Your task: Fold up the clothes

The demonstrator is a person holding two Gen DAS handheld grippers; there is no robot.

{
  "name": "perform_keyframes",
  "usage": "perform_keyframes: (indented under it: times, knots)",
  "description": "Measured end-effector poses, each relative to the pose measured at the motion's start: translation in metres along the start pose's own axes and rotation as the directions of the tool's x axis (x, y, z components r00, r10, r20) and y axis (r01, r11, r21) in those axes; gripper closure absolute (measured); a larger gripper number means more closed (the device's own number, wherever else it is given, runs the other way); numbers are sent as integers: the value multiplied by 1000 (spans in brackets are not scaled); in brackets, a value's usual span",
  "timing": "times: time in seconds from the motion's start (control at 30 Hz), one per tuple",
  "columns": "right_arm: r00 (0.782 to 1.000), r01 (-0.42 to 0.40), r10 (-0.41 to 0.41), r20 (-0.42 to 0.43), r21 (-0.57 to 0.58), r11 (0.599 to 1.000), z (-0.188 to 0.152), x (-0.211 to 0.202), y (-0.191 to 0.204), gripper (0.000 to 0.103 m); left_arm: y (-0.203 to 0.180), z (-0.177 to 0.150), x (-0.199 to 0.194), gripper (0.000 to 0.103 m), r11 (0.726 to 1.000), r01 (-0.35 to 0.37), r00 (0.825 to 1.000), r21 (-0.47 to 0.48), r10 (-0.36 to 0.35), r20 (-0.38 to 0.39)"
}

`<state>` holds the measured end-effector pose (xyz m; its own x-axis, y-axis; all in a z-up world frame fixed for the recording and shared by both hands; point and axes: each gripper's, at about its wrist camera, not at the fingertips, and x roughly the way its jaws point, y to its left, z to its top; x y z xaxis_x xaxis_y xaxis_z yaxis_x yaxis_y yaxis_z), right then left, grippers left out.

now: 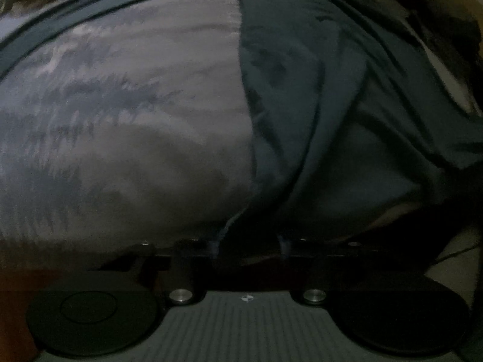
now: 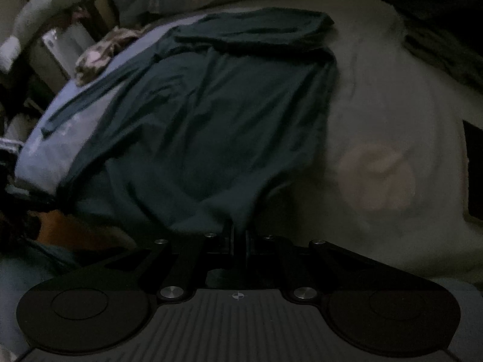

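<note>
While the room sits dim, we call it:
Surface: pale bedsheet (image 2: 377,96), lavender cloth (image 1: 126,114) alongside.
Garment: dark green shirt (image 2: 211,120) spread there.
Right gripper (image 2: 240,235): pointing steeply down, clamped on hem.
Left gripper (image 1: 249,246): narrow; grip unclear.

A dark teal, soft-fabric long-sleeved garment (image 2: 211,126) lies spread and wrinkled on a bed, its far end folded over into a crosswise band. One narrow sleeve stretches out along the left, over a pale lavender-grey cloth. Its near edge is bunched and lifted off the bed.
</note>
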<state>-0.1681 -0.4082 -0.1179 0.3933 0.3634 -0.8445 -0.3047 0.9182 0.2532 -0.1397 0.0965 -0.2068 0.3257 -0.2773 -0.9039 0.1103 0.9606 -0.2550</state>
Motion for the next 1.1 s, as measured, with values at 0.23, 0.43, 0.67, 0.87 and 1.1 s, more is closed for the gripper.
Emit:
perform_keyframes:
  times: [0.23, 0.43, 0.67, 0.87, 1.1]
  knots:
    - [993, 88, -90, -71, -29, 996, -9, 20, 5, 94, 53, -17, -41, 19, 947, 126, 971, -295, -56, 233]
    - [979, 169, -171, -115, -26, 985, -13, 32, 5, 90, 130, -35, -92, 4, 742, 326, 783, -586, 136, 607]
    - [962, 226, -230, -147, -42, 973, -9, 42, 17, 75, 222, -31, -83, 0, 360, 594, 610, -720, 382, 694]
    - [945, 287, -289, -156, -32, 957, -2, 38, 21, 59, 261, -9, -66, 0, 256, 623, 627, -739, 401, 668]
    - [913, 380, -380, -149, -27, 925, 8, 20, 27, 39, 273, 23, -60, 0, 261, 584, 643, -769, 430, 634]
